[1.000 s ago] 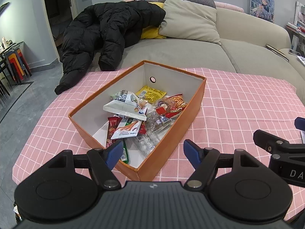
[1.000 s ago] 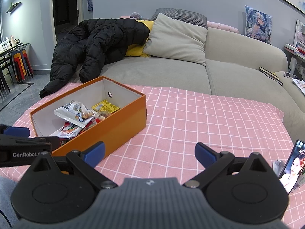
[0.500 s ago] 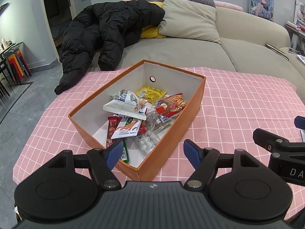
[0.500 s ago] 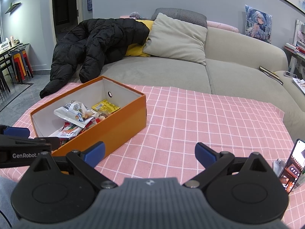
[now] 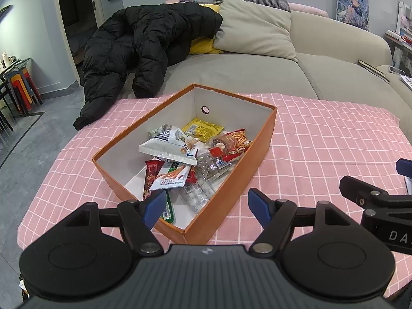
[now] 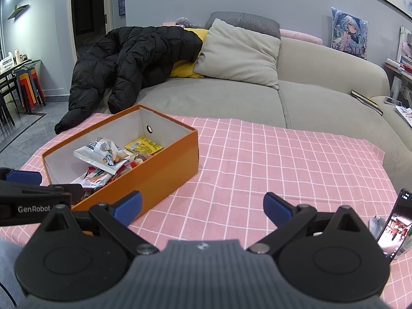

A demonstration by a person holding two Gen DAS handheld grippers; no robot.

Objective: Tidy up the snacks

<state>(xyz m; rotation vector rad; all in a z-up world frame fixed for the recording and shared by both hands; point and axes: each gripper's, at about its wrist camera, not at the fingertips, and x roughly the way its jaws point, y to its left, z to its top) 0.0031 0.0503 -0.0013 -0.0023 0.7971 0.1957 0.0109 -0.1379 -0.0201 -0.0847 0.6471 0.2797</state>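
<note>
Snacks (image 5: 177,159) fill your orange box (image 5: 231,188) at frame centre. Your left gripper (image 5: 206,207) and right gripper (image 6: 202,207) both sit lower centre, fingers wide, empty.

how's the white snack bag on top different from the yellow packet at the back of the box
The white snack bag is puffy, crumpled and rests on top of the pile; the yellow packet is flat and lies on the floor of the orange box, near the far wall. The white one looks larger. Both are inside the box, untouched.

Matt orange cardboard box (image 5: 260,152), glossy plastic snack packets (image 5: 170,149), pink checked cloth tablecloth (image 5: 322,139)
</note>
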